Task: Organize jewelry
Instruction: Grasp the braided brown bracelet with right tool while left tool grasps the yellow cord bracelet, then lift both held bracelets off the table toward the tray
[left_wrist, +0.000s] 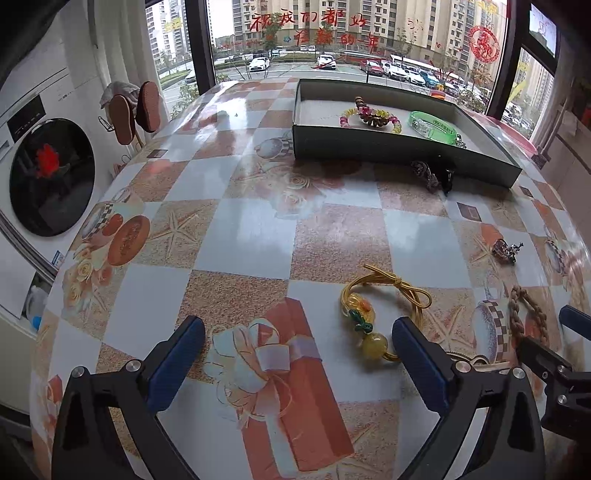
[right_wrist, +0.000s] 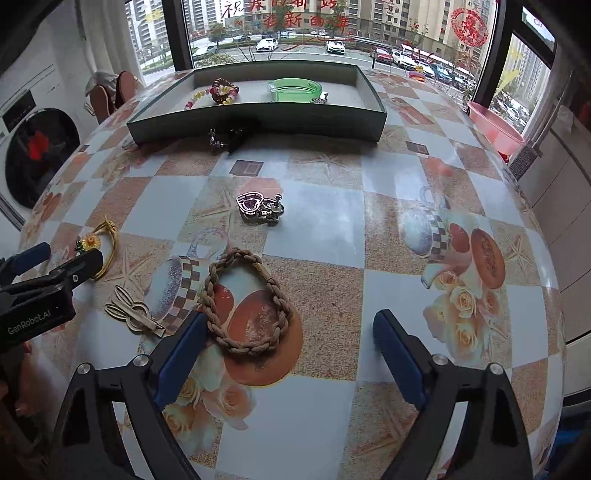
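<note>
Two grippers low over a checkered tablecloth (right_wrist: 332, 206), both angled down at loose jewelry. Right gripper (right_wrist: 288, 332) jaws wide apart, nothing clamped; left pad just touching or overlapping the near-left edge of a braided brown cord bracelet (right_wrist: 245, 301), the rest lying flat between the jaws (probably lining up to pinch one side of the loop). Left gripper (left_wrist: 299, 339) also spread, empty, hovering with its right pad beside a gold cord bracelet with yellow beads (left_wrist: 373, 314); likely next pick on that side. Still out on the cloth: silver heart-shaped piece (right_wrist: 258, 206), pale rabbit-shaped clip (right_wrist: 131, 314), dark metal pieces (right_wrist: 225, 138) against the tray's front wall. Shallow dark tray (right_wrist: 258, 125) at the far edge already holding a multicoloured bead bracelet (right_wrist: 218, 92) and a green translucent bangle (right_wrist: 295, 90), so sorting partly done, several pieces left.
</note>
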